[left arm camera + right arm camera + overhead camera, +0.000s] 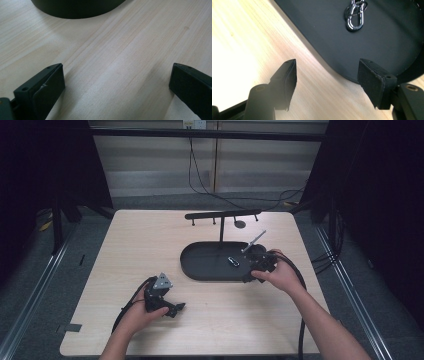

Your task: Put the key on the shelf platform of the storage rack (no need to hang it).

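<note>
Now at the near right rim of the black oval tray (200,270): right gripper (257,265), fingers (372,80) standing wide with nothing between them but pale wood and the tray's rounded edge. One finger over the bare bench (150,240), the other over the tray's dark floor, the rim crossing the gap slantwise. Ahead of the fingers and a little toward the tray side, lying flat on the tray floor: small silver carabiner clip (355,15), apart from both pads, untouched; seen from the high view as a bright speck (233,261) just left of the gripper. Behind the tray, past the fingertips: thin black T-shaped stand (222,220) rising from the tray's far edge, crossbar level, short pegs hanging under it. Well apart on the near left of the bench: left gripper (172,309), grey three-cornered plate on top, cable trailing back toward the person. Fingers (42,87) spread wide there too, holding nothing, only wood grain between them, curved tray wall far ahead of the tips.
</note>
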`<action>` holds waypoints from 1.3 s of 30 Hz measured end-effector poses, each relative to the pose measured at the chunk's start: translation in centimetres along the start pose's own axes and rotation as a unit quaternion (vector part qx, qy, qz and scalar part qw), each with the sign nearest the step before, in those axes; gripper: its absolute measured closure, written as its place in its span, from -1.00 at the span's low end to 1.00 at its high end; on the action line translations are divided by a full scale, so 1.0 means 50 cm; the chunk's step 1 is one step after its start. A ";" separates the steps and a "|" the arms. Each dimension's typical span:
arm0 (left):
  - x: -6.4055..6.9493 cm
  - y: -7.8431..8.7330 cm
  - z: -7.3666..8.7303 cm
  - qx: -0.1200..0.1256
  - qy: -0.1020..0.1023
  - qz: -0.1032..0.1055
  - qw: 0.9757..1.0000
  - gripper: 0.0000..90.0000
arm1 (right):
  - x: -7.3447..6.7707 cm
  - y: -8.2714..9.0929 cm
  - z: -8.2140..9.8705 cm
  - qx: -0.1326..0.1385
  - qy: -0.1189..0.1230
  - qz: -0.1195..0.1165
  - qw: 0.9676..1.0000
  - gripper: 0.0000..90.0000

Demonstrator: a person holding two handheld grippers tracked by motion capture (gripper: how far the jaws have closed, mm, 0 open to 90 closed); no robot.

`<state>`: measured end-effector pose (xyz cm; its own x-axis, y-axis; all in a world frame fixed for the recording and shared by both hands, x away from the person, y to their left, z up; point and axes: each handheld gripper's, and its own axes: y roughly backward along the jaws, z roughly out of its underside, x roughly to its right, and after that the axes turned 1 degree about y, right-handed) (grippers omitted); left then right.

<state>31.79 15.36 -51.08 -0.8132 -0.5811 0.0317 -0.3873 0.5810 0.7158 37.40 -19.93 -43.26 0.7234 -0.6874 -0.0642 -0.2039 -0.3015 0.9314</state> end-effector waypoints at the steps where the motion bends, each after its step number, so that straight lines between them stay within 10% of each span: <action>1: 0.000 0.000 0.000 0.000 0.000 0.000 1.000 -1.00 | 0.000 0.002 0.003 0.000 -0.003 -0.002 1.000 -0.29; 39: 0.000 0.000 0.000 0.000 0.000 0.000 1.000 -1.00 | -0.023 0.026 0.094 -0.002 0.007 -0.024 1.000 -0.31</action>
<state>31.79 15.37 -51.07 -0.8134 -0.5808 0.0322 -0.3866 0.5812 0.7161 33.19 -22.62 -43.67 0.7409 -0.6634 -0.1046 -0.1661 -0.3320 0.9286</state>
